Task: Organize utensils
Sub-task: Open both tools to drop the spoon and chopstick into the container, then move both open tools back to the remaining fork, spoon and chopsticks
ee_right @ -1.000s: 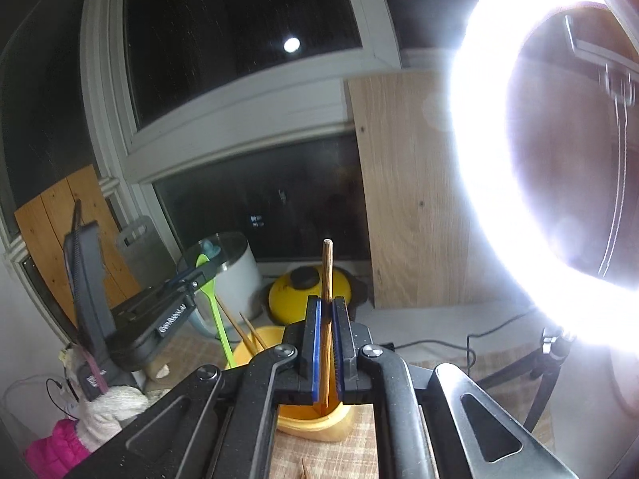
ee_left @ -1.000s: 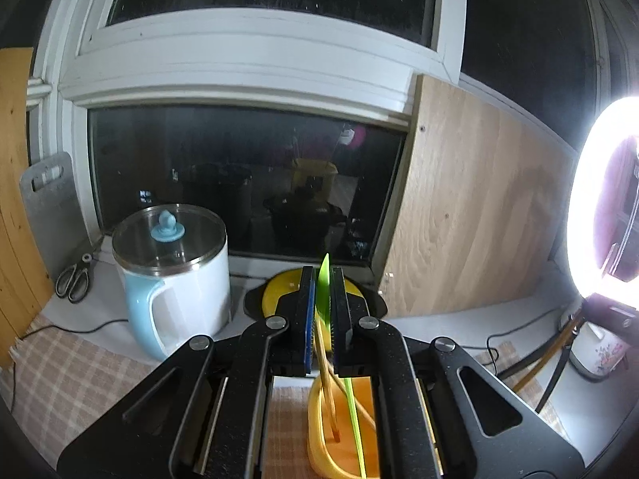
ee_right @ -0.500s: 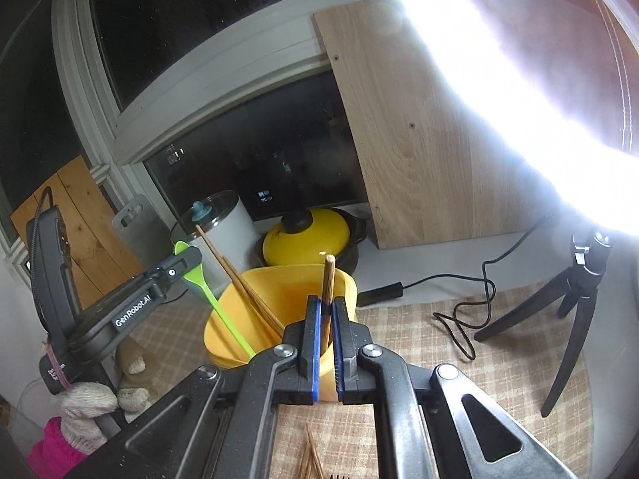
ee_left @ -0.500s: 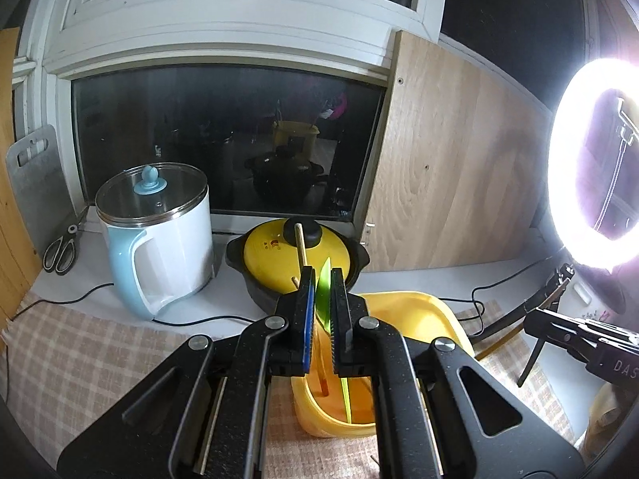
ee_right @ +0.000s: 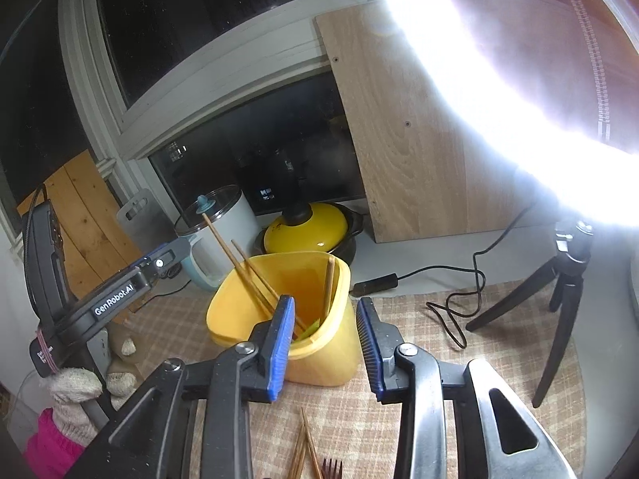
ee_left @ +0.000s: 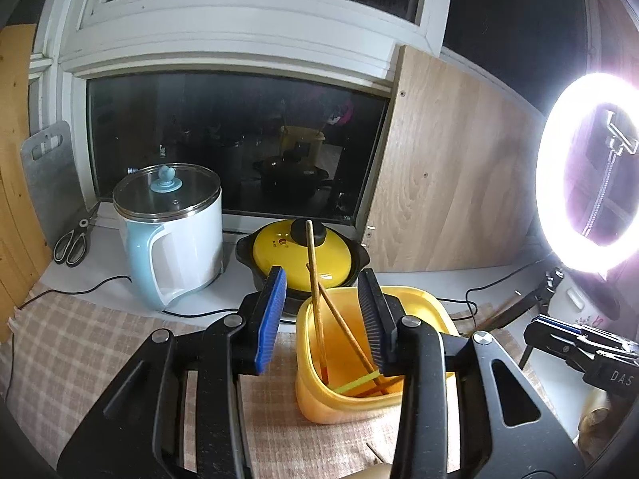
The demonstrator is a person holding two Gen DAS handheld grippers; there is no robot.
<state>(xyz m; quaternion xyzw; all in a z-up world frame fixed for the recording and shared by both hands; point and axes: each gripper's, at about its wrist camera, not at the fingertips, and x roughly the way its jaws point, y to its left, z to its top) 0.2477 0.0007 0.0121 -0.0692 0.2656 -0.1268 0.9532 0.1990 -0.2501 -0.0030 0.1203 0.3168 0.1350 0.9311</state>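
Observation:
A yellow container [ee_left: 419,307] [ee_right: 247,303] stands on the checked cloth. Two wooden chopsticks [ee_left: 313,279] [ee_right: 239,259] lean in it, and a green utensil [ee_left: 357,381] [ee_right: 311,329] lies low inside. A third chopstick [ee_right: 329,283] rests against its right wall. My left gripper [ee_left: 321,319] hangs just before the container, its jaws opening, and the pads touch nothing. My right gripper [ee_right: 324,343] is over the container's near wall, jaws opening too, nothing pressed between them. Each gripper shows in the other's view, the right gripper [ee_left: 591,351] and the left gripper [ee_right: 120,291].
A white and blue electric pot [ee_left: 175,239] and a black pot with a yellow lid [ee_left: 303,251] stand behind the container. Scissors [ee_left: 72,239] lie far left. Ring light [ee_left: 591,171], tripod [ee_right: 559,299] and cable [ee_right: 459,291] are on the right. Loose chopsticks [ee_right: 303,451] and a fork [ee_right: 331,467] lie nearby.
Both grippers were shut, the left on the green utensil, the right on a chopstick. Both have opened; the utensil and the chopstick now lie in the container. Both hands came closer to it.

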